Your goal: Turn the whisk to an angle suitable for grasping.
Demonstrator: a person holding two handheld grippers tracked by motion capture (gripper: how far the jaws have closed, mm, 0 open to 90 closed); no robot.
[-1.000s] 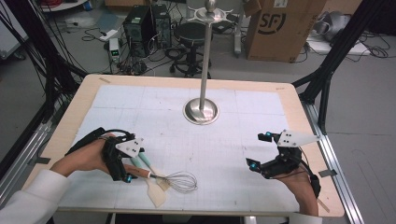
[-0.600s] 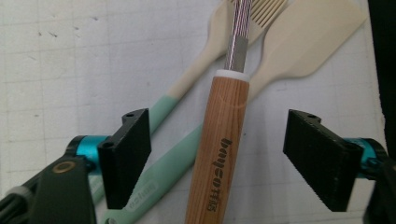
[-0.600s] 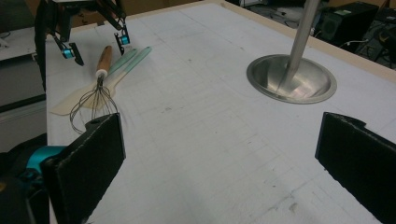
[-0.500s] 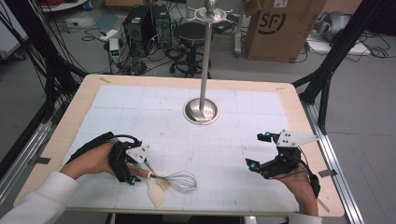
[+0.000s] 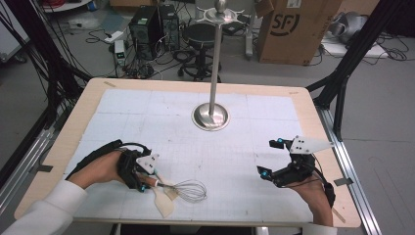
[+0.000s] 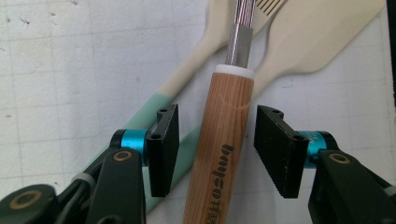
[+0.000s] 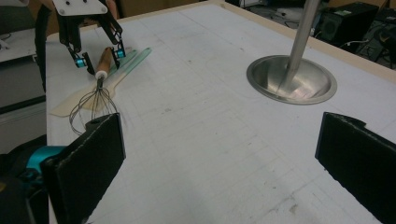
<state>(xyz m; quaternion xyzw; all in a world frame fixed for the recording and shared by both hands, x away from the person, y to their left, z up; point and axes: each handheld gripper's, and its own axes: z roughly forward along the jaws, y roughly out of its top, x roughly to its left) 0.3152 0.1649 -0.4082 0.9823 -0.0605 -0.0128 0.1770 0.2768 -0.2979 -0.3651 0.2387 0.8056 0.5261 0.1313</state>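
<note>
**Whisk between narrowing jaws**

Whisk lies near the table's front-left corner, across two spatulas. Left gripper straddles its wooden handle, jaws just closing, pads not yet touching. Right gripper gapes wide, empty.

- I'm reading "SF" on the cardboard box behind the table.
- I'm making out dark lettering, roughly "banyso", along the whisk's wooden handle.

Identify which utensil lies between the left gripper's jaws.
The whisk: its wooden handle sets it apart from the two mint-handled cream spatulas beneath.
</note>
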